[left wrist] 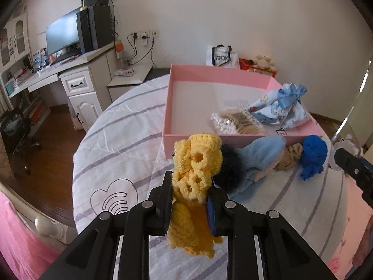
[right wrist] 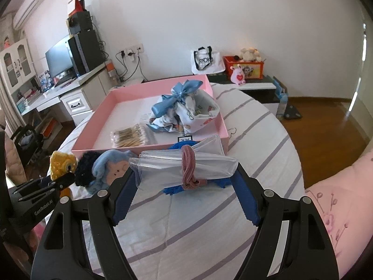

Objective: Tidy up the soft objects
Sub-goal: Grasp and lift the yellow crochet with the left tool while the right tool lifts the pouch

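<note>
Gripping yellow crochet piece (left wrist: 194, 175), left gripper (left wrist: 190, 194) pinched narrow on it, lifted above striped bedsheet (left wrist: 121, 144), near front wall of pink box (left wrist: 209, 140). Right gripper (right wrist: 184, 175) spread wide, pads against ends of clear plastic pouch (right wrist: 184, 163) wrapped by pink hair tie (right wrist: 188, 168), just before box.

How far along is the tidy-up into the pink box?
Done: the pink box already holds a pack of cotton swabs and a blue-ribboned cloth bundle. In hand: the left gripper is shut on a yellow knitted piece; the right gripper holds a clear pouch. Left on the bed: a blue doll, a tan scrunchie and a blue cloth.
</note>
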